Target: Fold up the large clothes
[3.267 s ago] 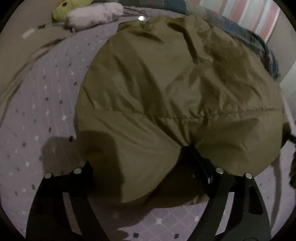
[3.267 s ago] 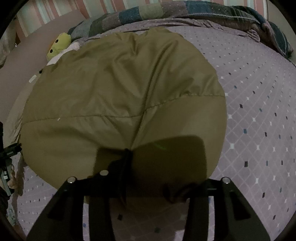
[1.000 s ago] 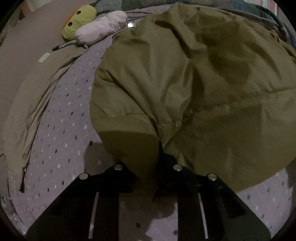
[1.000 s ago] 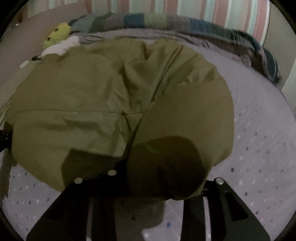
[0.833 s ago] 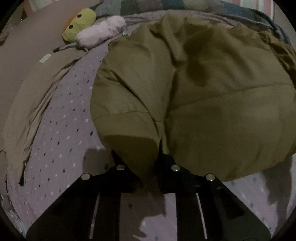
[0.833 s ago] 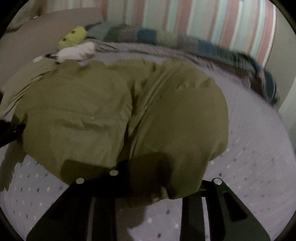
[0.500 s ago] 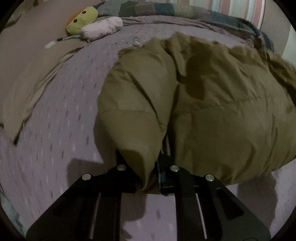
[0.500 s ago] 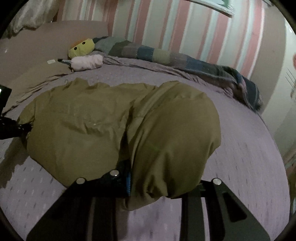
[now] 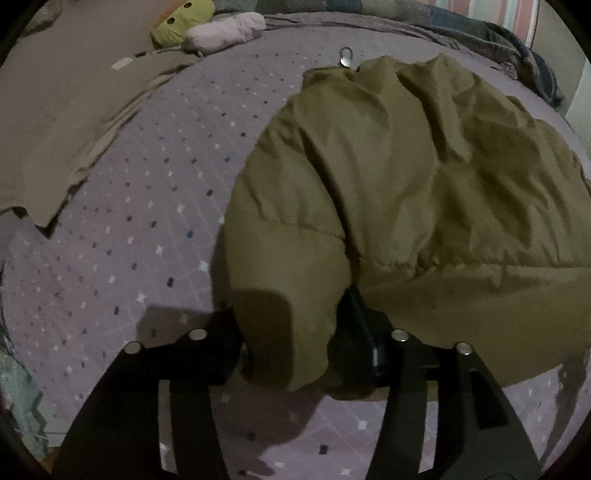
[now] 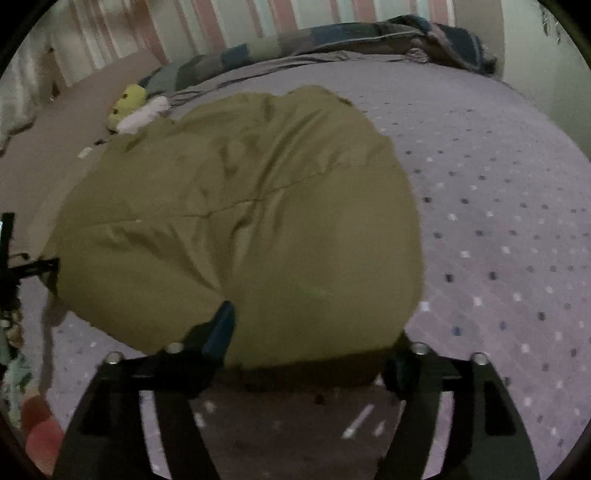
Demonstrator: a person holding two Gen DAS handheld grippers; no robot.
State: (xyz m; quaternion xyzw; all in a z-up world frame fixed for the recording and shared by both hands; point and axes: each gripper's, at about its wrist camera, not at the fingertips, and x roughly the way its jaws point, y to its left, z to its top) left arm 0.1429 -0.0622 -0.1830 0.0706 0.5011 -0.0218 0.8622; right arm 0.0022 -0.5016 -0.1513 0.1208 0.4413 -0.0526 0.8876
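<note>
As tongs (image 9: 291, 347) part, jacket (image 9: 406, 177) between, bedsheet (image 9: 147, 206) beneath

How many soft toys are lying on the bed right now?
2, both at the far left end of the bed: a yellow-green plush, and a pale pink plush lying against it, on the side nearer the olive jacket. More may be hidden under the jacket.

No readable text, labels, brand marks or numbers in either view, small pale tag on the bedding too blurred to read

black tool (image 9: 291, 343), silver screws
</note>
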